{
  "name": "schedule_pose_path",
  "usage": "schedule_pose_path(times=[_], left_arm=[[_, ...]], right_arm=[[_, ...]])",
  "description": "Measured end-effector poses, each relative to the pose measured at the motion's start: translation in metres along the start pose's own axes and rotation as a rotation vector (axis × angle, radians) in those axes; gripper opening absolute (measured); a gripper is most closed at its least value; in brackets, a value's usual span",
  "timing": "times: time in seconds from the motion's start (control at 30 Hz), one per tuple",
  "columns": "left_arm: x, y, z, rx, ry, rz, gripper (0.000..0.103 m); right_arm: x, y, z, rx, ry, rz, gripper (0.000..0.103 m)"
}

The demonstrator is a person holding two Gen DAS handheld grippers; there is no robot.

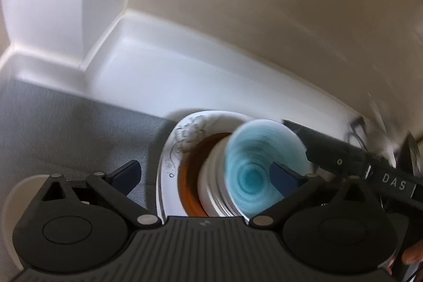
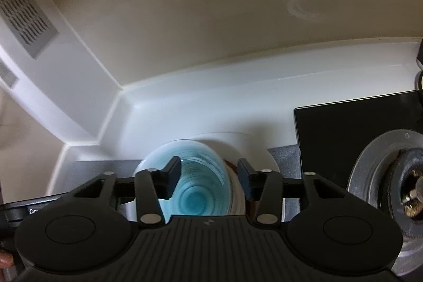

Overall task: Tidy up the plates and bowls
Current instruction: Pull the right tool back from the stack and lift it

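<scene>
While both grippers hang over it, one glossy blue swirl-glazed bowl (image 1: pixel 260 168) sits mouth-up atop a stack of one white bowl (image 1: pixel 211 184), one brown bowl (image 1: pixel 189 173) and one white flower-printed plate (image 1: pixel 182 139) near the white counter's (image 1: pixel 169 75) back edge, on one grey mat (image 1: pixel 66 128). Left gripper (image 1: pixel 208 173) jaws are spread wide; right gripper (image 2: pixel 208 177) jaws are parted, clear of the rim.

A white worktop (image 2: pixel 201 107) is seen running into a corner beneath cream walls. A grey mat (image 1: pixel 66 123) is spread across it, and a stack of dishes – a floral plate (image 1: pixel 182 139) at the bottom – is set partly on the mat. To the right, a black glass hob (image 2: pixel 343 128) is laid.
</scene>
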State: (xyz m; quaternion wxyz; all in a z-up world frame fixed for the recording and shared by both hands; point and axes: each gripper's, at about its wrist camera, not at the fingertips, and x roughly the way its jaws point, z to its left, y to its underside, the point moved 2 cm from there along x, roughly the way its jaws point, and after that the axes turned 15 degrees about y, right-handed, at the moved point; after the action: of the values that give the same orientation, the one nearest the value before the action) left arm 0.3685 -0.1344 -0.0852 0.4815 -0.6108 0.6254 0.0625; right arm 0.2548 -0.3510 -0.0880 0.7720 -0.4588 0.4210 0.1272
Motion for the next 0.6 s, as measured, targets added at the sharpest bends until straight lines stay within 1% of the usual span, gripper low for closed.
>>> schedule_pose_path(times=[0.07,0.1,0.17,0.23,0.27,0.33,0.37,0.43,0.5,0.6], left_arm=[[-0.012,0.005,-0.01,0.061,-0.023,-0.008,0.103],[-0.02,0.009,-0.013,0.084,-0.037,-0.019,0.103],[-0.037,0.019,-0.017,0.1,-0.057,-0.055,0.103],[-0.057,0.034,-0.017,0.104,-0.064,-0.075,0.103],[-0.065,0.043,-0.016,0.108,-0.075,-0.08,0.103],[-0.082,0.063,-0.015,0.115,-0.123,-0.081,0.103],[-0.09,0.074,-0.014,0.115,-0.151,-0.081,0.103],[-0.105,0.096,-0.011,0.099,-0.21,-0.089,0.103],[-0.117,0.116,-0.014,0.085,-0.25,-0.093,0.103],[-0.128,0.139,-0.027,0.083,-0.269,-0.078,0.103]], right_arm=[[-0.017,0.006,-0.002,-0.007,-0.023,-0.024,0.06],[-0.026,0.01,-0.002,-0.014,-0.03,-0.04,0.061],[-0.045,0.02,-0.001,-0.026,-0.046,-0.069,0.062],[-0.063,0.033,-0.001,-0.028,-0.078,-0.089,0.068],[-0.071,0.043,0.001,-0.037,-0.104,-0.088,0.069],[-0.083,0.062,0.005,-0.059,-0.151,-0.073,0.07],[-0.088,0.073,0.007,-0.07,-0.16,-0.062,0.07],[-0.095,0.091,0.011,-0.092,-0.157,-0.061,0.07],[-0.105,0.11,0.016,-0.102,-0.134,-0.096,0.07],[-0.122,0.132,0.024,-0.159,-0.108,-0.166,0.07]])
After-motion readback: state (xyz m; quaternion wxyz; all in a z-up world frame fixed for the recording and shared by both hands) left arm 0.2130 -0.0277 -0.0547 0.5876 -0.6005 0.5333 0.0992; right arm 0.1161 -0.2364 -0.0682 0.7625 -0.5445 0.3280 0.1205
